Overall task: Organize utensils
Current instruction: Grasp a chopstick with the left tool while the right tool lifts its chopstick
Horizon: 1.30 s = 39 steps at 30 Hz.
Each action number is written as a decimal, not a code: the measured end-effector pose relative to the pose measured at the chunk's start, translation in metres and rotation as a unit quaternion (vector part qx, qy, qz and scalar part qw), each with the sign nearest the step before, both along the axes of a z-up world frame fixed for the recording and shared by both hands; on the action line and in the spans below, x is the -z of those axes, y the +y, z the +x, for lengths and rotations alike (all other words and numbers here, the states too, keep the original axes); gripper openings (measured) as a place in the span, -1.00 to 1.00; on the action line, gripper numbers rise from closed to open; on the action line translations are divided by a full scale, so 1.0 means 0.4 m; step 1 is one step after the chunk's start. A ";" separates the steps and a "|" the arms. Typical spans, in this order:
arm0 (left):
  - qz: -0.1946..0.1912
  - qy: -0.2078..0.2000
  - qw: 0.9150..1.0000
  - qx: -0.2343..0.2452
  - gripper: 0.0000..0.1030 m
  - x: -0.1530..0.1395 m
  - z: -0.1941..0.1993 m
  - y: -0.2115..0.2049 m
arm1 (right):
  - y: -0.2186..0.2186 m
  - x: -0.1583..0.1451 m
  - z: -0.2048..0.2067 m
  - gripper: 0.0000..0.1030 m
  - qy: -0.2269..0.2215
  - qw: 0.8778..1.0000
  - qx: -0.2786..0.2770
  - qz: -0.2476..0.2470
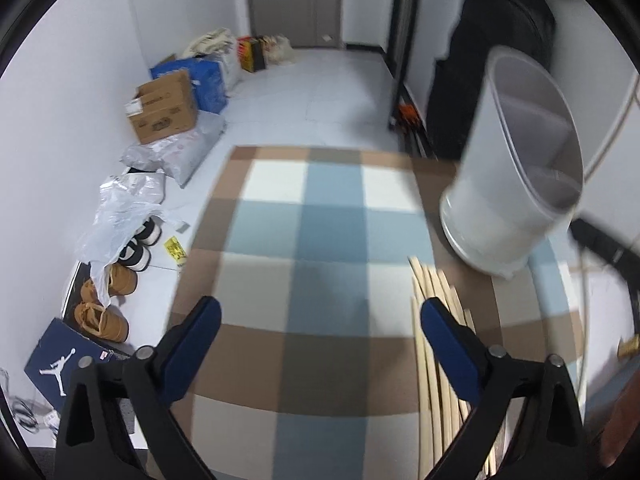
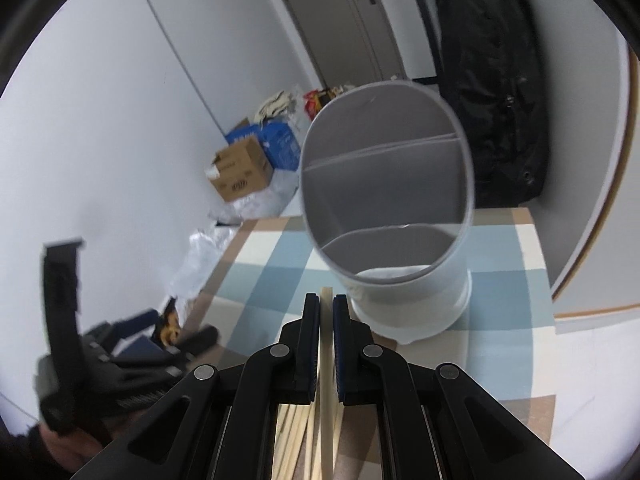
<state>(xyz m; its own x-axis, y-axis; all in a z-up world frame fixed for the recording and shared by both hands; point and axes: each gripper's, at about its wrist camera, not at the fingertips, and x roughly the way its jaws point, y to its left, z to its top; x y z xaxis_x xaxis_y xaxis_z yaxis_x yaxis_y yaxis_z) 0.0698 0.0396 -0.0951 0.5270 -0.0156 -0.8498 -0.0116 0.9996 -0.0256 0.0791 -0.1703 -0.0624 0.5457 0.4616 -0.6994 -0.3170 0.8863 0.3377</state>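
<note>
A white oval utensil holder [image 2: 386, 200] with inner dividers stands on the checked mat [image 2: 280, 280]; it also shows at the right of the left wrist view [image 1: 516, 168]. My right gripper [image 2: 327, 304] is shut on one wooden chopstick [image 2: 326, 360], its tip just short of the holder's rim. Several more chopsticks [image 1: 436, 344] lie in a pile on the mat, below the right gripper [image 2: 296, 432]. My left gripper [image 1: 320, 320] is open and empty above the mat, left of the pile. It shows blurred at the left of the right wrist view [image 2: 120, 360].
Cardboard box [image 1: 164, 108], blue bag [image 1: 204, 76], plastic bags [image 1: 120, 216], shoes [image 1: 104, 312] and a shoebox [image 1: 64, 360] line the left wall. A black bag [image 2: 492, 100] stands behind the holder. A round table edge [image 2: 600, 200] curves at the right.
</note>
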 end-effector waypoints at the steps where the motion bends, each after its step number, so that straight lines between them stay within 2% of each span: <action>1: -0.002 0.009 1.000 0.009 0.78 0.008 -0.001 -0.009 | -0.008 -0.008 -0.003 -0.89 -0.004 1.000 0.002 0.007; 3: -0.002 0.030 0.999 0.026 0.71 0.024 -0.004 -0.030 | -0.019 -0.017 -0.009 -0.89 -0.011 1.000 0.005 0.012; 8: 0.025 0.068 0.996 0.055 0.54 0.060 -0.013 -0.069 | -0.049 -0.034 -0.015 -0.89 -0.020 0.999 0.009 0.023; 14: 0.020 0.111 0.992 0.055 0.52 0.089 -0.014 -0.062 | -0.076 -0.052 -0.021 -0.89 -0.028 0.999 0.011 0.037; 22: 0.035 0.117 0.991 0.051 0.52 0.091 -0.018 -0.057 | -0.088 -0.058 -0.031 -0.89 -0.034 0.998 0.012 0.044; 24: 0.024 0.119 0.992 0.045 0.29 0.094 -0.017 -0.058 | -0.092 -0.058 -0.033 -0.89 -0.034 0.998 0.012 0.045; 25: 0.008 0.125 0.991 0.042 0.25 0.092 -0.012 -0.050 | -0.093 -0.058 -0.034 -0.89 -0.033 0.998 0.013 0.047; 26: 0.009 0.124 0.991 0.038 0.20 0.096 -0.007 -0.055 | -0.093 -0.057 -0.035 -0.89 -0.032 0.998 0.013 0.049; 31: 0.005 0.126 0.992 0.025 0.19 0.104 0.038 -0.050 | -0.089 -0.063 -0.035 -0.89 -0.035 0.998 0.010 0.053; 34: 0.013 0.123 0.992 0.025 0.21 0.107 0.048 -0.060 | -0.089 -0.069 -0.039 -0.89 -0.042 0.998 0.010 0.053; 39: 0.006 0.116 0.993 0.019 0.21 0.106 0.044 -0.052 | -0.092 -0.069 -0.038 -0.89 -0.040 0.998 0.012 0.056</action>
<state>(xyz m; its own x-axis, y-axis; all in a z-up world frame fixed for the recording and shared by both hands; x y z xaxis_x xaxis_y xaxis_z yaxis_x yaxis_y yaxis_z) 0.0874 0.0186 -0.1374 0.3165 -0.0205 -0.9484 0.0223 0.9997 -0.0141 0.0639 -0.2072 -0.0348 0.6092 0.5209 -0.5980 -0.3258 0.8519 0.4101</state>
